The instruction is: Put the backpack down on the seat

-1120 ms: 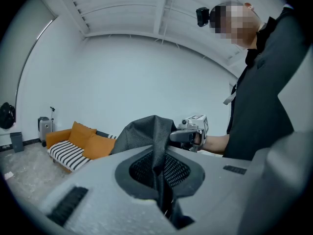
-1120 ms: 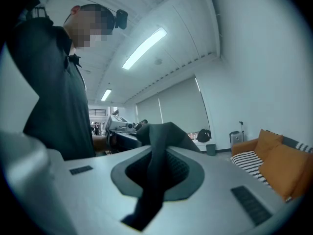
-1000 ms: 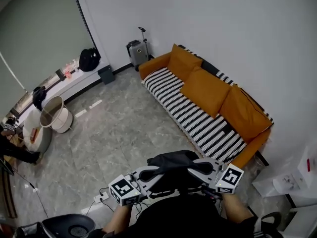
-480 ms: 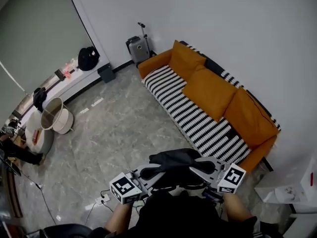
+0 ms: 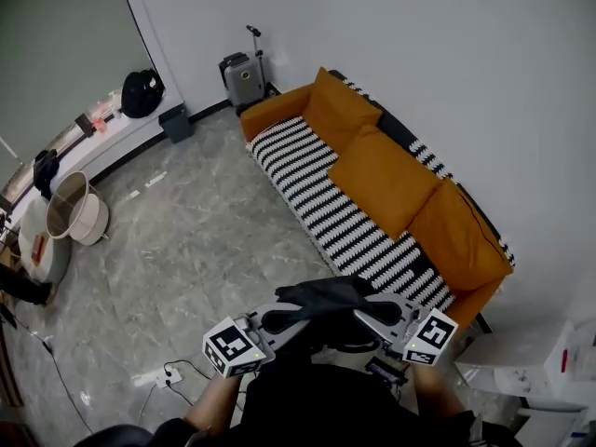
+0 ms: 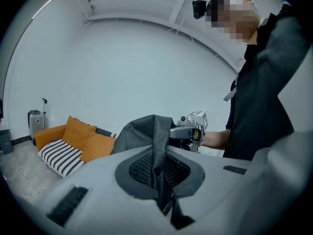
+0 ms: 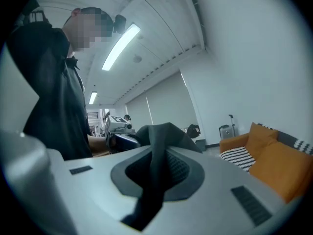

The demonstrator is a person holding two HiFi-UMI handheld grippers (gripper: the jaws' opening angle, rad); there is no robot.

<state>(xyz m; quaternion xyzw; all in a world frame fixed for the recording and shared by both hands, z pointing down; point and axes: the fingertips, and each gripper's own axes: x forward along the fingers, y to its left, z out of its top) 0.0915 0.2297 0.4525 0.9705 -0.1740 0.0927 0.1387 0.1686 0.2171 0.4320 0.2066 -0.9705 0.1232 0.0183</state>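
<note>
A black backpack (image 5: 321,298) hangs close in front of the person, held up between both grippers. My left gripper (image 5: 296,322) is shut on a dark fabric strap (image 6: 157,146) of the backpack. My right gripper (image 5: 358,313) is shut on another fold of that black fabric (image 7: 159,153). The seat is an orange sofa (image 5: 382,189) with a black-and-white striped cover (image 5: 326,203), standing along the white wall ahead and to the right. The sofa is also in the left gripper view (image 6: 73,143) and the right gripper view (image 7: 266,158).
A small grey suitcase (image 5: 237,77) stands by the sofa's far end. A black bag (image 5: 140,91) rests on a low ledge at the left, with round baskets (image 5: 79,208) on the floor. A power strip (image 5: 163,376) with cables lies on the grey marble floor near the person's feet.
The view has shifted forward and toward the sofa, which now lies nearer. Both grippers keep the backpack held at the same height before the body.
</note>
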